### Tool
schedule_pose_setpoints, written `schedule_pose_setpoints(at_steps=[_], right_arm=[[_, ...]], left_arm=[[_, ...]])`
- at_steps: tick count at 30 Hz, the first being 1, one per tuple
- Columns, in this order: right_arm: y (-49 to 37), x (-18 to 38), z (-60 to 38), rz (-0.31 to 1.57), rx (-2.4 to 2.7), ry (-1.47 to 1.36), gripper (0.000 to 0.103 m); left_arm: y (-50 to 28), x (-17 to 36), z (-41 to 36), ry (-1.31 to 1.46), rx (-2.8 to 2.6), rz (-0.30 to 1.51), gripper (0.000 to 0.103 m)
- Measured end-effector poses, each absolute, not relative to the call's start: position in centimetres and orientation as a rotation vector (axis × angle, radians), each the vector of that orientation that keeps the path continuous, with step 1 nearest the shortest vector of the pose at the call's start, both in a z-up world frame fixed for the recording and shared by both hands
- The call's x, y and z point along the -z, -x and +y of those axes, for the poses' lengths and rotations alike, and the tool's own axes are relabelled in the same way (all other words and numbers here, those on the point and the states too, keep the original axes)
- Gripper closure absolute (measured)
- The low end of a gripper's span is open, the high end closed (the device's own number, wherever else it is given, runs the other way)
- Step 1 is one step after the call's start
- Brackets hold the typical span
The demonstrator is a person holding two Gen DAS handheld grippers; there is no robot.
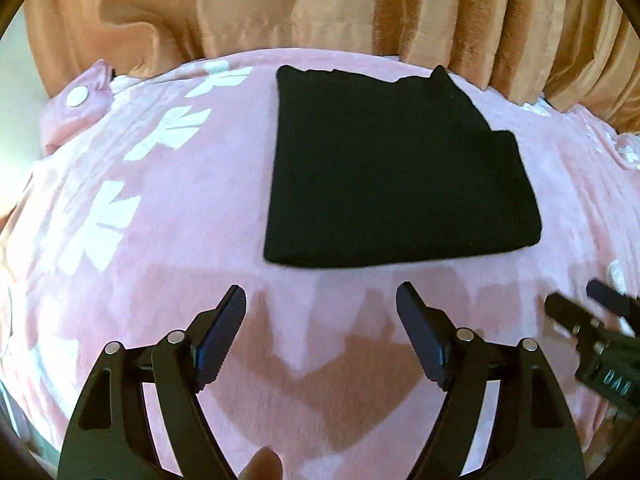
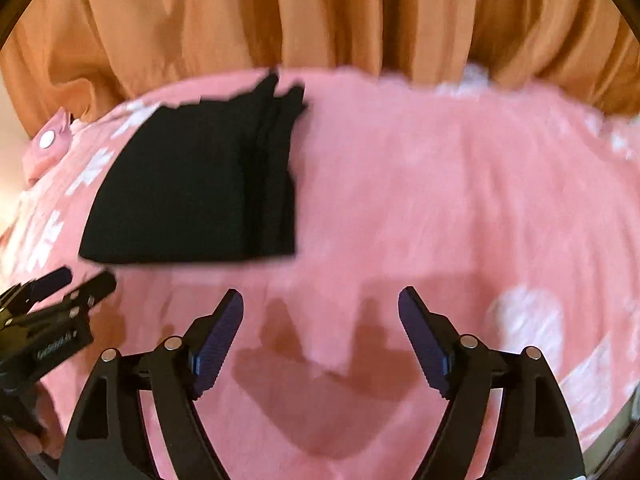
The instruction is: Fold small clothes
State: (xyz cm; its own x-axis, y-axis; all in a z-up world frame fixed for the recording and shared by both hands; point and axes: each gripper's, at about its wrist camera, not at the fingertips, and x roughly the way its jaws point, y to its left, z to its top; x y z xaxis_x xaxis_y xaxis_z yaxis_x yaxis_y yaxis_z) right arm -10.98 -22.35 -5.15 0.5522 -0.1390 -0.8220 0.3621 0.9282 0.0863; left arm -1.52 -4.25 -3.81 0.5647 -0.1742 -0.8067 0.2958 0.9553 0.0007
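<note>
Garment: a black folded garment (image 1: pixel 396 172) lies flat on a pink blanket (image 1: pixel 168 248) with white prints, toward the far side, just before an orange curtain (image 1: pixel 320 4).
Fold state: it looks like a compact rectangle with several layers; the right wrist view shows stacked edges along its right side (image 2: pixel 276 168), so by my judgement the folding is nearly or fully done.
Left gripper: the left gripper (image 1: pixel 320 300) hangs above bare blanket just short of the garment's near edge, jaws spread wide, holding nothing.
Right gripper: the right gripper (image 2: pixel 320 300) is likewise wide apart and empty, over blanket to the right of the garment and a little nearer; its view is motion-blurred.
Relation: neither gripper touches the cloth; each shows in the other's view, near one another.
Handling: the cloth appears soft, light and limp, likely a knit; it should bend anywhere and slide little on the fleecy blanket, though layers may slip apart if only the top one is pinched.
Where to grip: I would take the near corners, or the thick stacked edge, closing on all layers at once.
Risk: a shallow pinch could peel open the fold; the blanket itself might get caught under a finger.
Unclear: what kind of garment it is cannot be told.
</note>
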Motion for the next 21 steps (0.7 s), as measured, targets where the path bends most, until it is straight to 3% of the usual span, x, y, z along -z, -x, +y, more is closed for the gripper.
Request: schedule_pose_setpoints(at_steps=[21], right_arm=[[11.8, 5.4, -18.2, 0.926, 0.260, -0.157, 0.025]], left_arm=[[3.8, 4.4, -3.7, -0.134, 0.244, 0.941, 0.025]])
